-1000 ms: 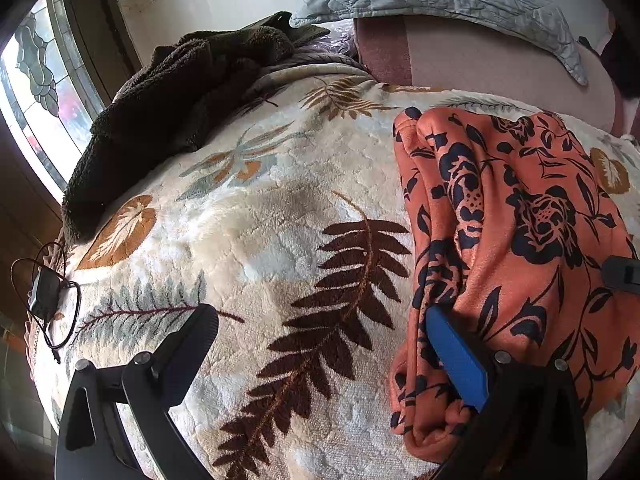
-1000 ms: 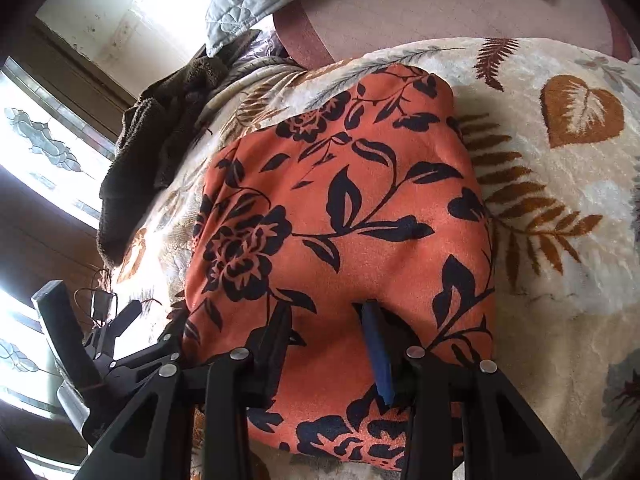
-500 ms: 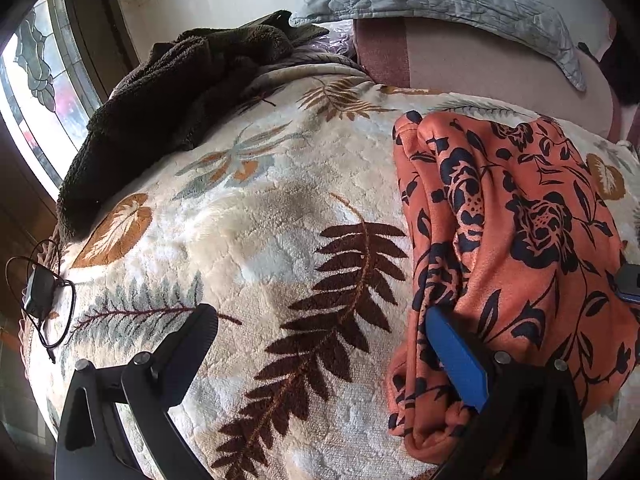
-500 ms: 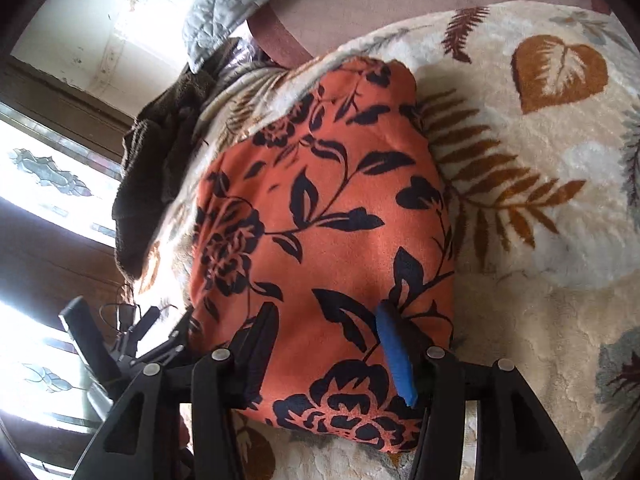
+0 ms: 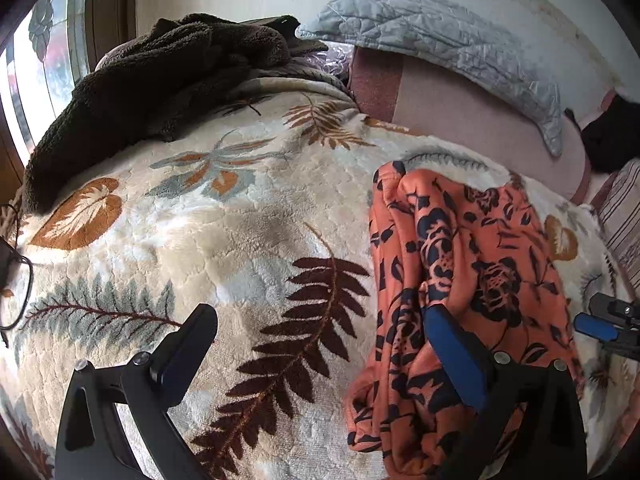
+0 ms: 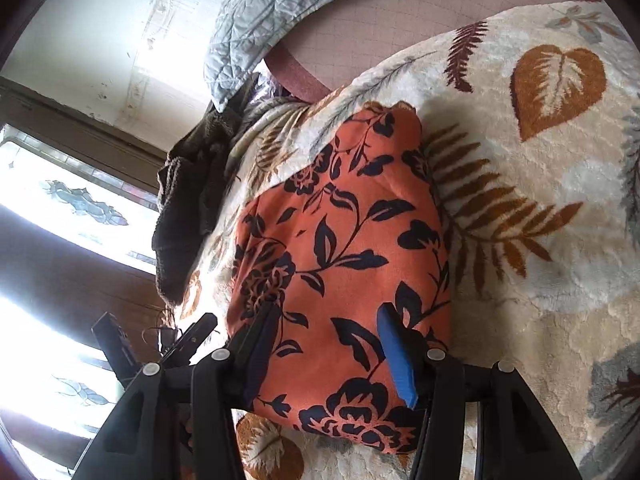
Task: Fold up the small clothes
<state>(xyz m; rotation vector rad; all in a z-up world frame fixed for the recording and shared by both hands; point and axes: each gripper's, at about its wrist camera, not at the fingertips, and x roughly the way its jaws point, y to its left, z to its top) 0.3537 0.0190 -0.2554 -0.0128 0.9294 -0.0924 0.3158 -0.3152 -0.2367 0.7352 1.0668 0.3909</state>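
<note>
An orange garment with dark floral print (image 5: 472,280) lies folded in a long strip on the leaf-patterned blanket (image 5: 240,220). My left gripper (image 5: 316,320) stands wide open; its blue-padded right finger (image 5: 444,340) rests over the garment's bunched left edge, and its left finger hovers over bare blanket. In the right wrist view the garment (image 6: 344,232) stretches away from me. My right gripper (image 6: 326,316) is open above its near end, both fingers over the cloth with nothing pinched. The right gripper's tip (image 5: 600,324) shows at the garment's right side.
A dark brown fleece (image 5: 152,80) is heaped at the far left by a patterned window (image 5: 48,48). A grey quilted pillow (image 5: 440,40) and a pink sheet (image 5: 460,120) lie at the head. A black cable (image 5: 16,288) lies at the left edge, striped cloth (image 5: 624,216) at the right.
The right gripper's jaws have spread wider, and it has slid towards the garment's right side while rolling. The left gripper has tilted up a little and stays open.
</note>
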